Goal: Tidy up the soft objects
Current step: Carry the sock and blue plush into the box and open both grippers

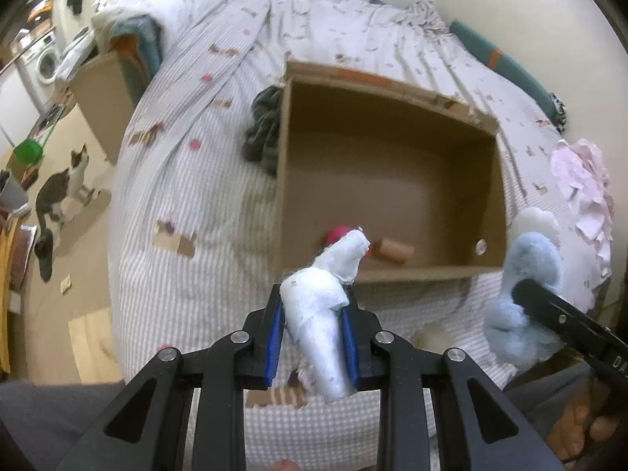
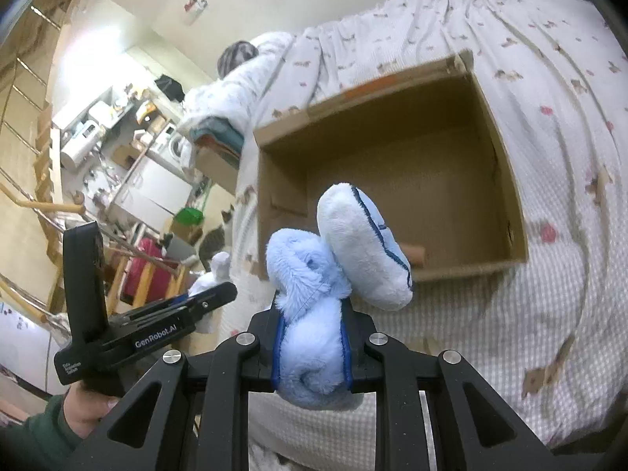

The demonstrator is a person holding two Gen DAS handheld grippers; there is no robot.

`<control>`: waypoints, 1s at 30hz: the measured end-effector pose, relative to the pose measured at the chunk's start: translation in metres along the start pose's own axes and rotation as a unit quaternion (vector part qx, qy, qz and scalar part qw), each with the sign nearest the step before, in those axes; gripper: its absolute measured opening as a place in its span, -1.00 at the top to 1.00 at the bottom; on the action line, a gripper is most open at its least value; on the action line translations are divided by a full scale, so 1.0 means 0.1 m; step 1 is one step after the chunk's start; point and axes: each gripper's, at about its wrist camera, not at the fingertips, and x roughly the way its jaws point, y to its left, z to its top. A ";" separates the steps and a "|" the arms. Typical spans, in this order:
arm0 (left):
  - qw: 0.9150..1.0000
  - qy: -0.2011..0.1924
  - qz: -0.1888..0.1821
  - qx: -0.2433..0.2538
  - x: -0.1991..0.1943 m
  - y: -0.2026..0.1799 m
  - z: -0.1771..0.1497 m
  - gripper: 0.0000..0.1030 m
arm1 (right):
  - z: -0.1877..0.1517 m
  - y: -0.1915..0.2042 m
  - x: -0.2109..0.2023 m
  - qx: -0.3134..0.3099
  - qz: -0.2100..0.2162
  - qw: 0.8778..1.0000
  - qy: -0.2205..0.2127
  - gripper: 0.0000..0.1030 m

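Note:
My left gripper (image 1: 313, 306) is shut on a white soft toy (image 1: 325, 306), held over the bed just in front of an open cardboard box (image 1: 392, 271). Inside the box lie a pink soft item (image 1: 336, 233) and a tan roll (image 1: 394, 250). My right gripper (image 2: 312, 314) is shut on a fluffy light-blue plush (image 2: 314, 314) whose pale padded part (image 2: 361, 247) sticks up, near the box's front corner (image 2: 467, 267). The right gripper with the blue plush (image 1: 526, 274) shows at right in the left wrist view. The left gripper (image 2: 208, 298) shows at left in the right wrist view.
The box sits on a bed with a checked, patterned cover (image 1: 188, 180). A dark cloth (image 1: 263, 129) lies against the box's left side; pink fabric (image 1: 585, 184) lies at right. A cat (image 1: 62, 188) stands on the floor left of the bed.

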 end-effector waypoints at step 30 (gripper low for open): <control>0.998 0.003 0.024 0.055 1.02 -0.30 0.64 0.54 | 0.73 -0.61 0.58 0.023 -0.089 0.995 0.022 0.54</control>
